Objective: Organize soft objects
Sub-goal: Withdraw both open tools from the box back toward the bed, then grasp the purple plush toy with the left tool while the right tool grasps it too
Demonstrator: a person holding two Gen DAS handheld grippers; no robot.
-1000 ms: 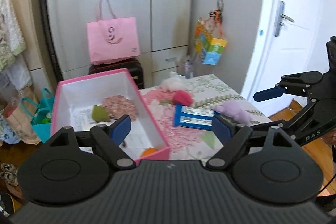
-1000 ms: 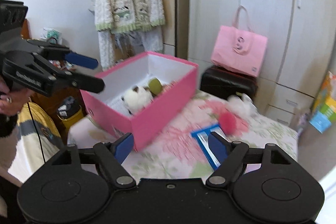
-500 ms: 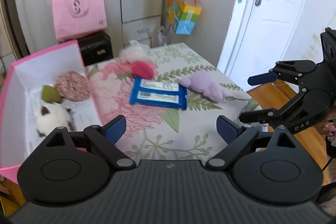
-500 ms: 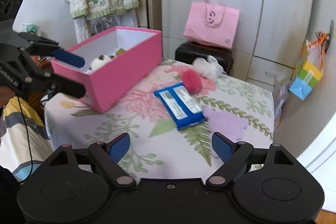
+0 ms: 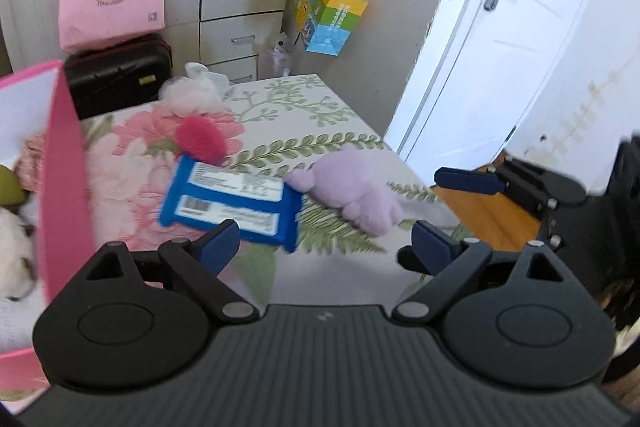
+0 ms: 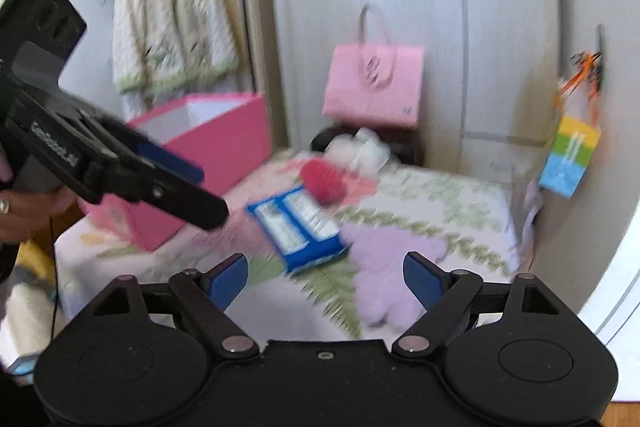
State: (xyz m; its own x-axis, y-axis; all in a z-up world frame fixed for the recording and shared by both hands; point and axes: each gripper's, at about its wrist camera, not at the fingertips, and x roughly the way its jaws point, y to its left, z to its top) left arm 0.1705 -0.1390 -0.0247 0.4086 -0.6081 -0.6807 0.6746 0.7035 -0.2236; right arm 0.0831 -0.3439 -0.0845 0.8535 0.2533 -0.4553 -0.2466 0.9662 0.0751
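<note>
Right tool point(image 6: 324, 277) hangs with fingers spread and empty, the lilac plush point(image 6: 386, 267) lying just ahead between them.
Left tool point(image 5: 324, 247), also spread and empty, sits farther off; the plush's long axis runs away, touching the blue packet point(image 6: 298, 223). Beyond lie red pompom point(image 6: 322, 181) and pink box point(image 6: 212, 151), contents hidden, motion-blurred.

Bedroom – wardrobe point(image 6: 400, 7), hung cardigan point(image 6: 172, 23) (home)

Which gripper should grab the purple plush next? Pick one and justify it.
Right, probably. The right gripper is open with the purple plush lying between its fingers. The left gripper, also open, lines up on the blue packet, with the plush off-centre.
</note>
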